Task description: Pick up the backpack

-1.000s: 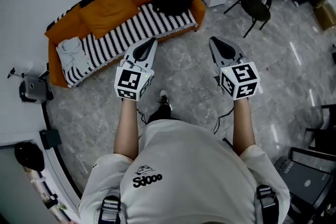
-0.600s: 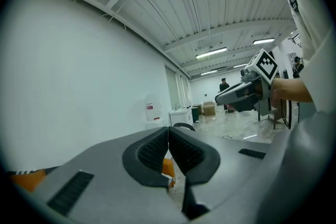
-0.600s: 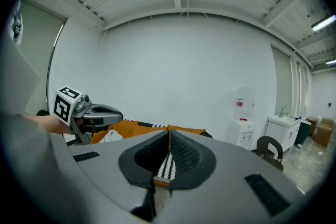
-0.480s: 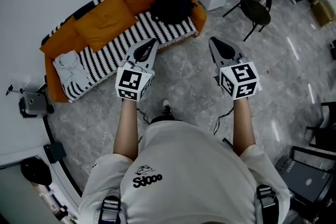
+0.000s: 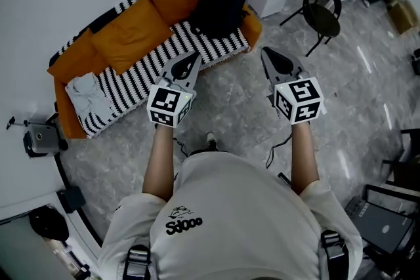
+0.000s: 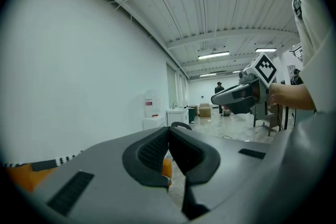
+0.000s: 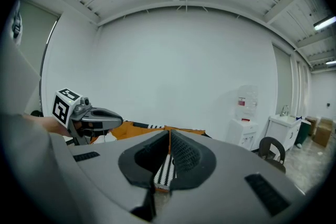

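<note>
Sofa point(image 5: 147, 69): backpack point(image 5: 220, 4) well beyond left gripper point(image 5: 191, 62)

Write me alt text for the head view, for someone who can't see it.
Seen from above, a person holds the left tongs and right tongs, both shut and empty, out over a grey floor toward a black backpack on the right end of an orange sofa with a striped cover. A black chair stands further right.
</note>
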Motion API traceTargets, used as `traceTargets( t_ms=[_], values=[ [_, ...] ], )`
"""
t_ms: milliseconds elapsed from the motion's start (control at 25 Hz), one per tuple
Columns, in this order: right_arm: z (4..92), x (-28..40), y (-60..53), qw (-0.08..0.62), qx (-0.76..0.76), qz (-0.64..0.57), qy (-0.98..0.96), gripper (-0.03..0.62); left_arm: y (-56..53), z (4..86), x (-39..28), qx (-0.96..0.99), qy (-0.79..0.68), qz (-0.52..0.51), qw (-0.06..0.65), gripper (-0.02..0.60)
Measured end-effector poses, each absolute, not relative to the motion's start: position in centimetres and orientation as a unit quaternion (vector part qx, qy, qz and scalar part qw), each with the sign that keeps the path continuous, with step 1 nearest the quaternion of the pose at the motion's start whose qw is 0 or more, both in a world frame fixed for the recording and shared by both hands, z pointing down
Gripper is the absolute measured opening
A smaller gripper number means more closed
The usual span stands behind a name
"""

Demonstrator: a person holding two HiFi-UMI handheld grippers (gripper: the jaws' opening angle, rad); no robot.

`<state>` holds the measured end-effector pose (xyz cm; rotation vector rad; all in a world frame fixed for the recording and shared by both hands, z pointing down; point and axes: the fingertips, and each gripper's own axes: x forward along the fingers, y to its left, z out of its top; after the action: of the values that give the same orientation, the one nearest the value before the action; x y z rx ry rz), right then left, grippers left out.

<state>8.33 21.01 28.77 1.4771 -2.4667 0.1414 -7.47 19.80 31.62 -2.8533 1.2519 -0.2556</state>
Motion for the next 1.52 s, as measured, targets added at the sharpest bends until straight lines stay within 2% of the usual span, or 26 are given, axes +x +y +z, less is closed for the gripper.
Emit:
traceTargets(
  t_ms=[760,1160,1520],
  values=[
    [30.5,3.2,10.5,0.146,0.521,0.054,-0.839,0.034,8.6,33.8,-12.9,-0.916,0.392,-0.085,-0.023,0.021],
    [31.5,4.0,4.9,0.137,0.522,0.060,-0.840,0.034,3.8,33.8,-13.5,-0.915,0.394,-0.084,-0.011,0.021],
    [32.8,7.9,-6.7,0.130,0.512,0.072,-0.846,0.034,-6.3,34.8,-10.3,-0.910,0.408,-0.078,-0.023,0.021]
  ],
)
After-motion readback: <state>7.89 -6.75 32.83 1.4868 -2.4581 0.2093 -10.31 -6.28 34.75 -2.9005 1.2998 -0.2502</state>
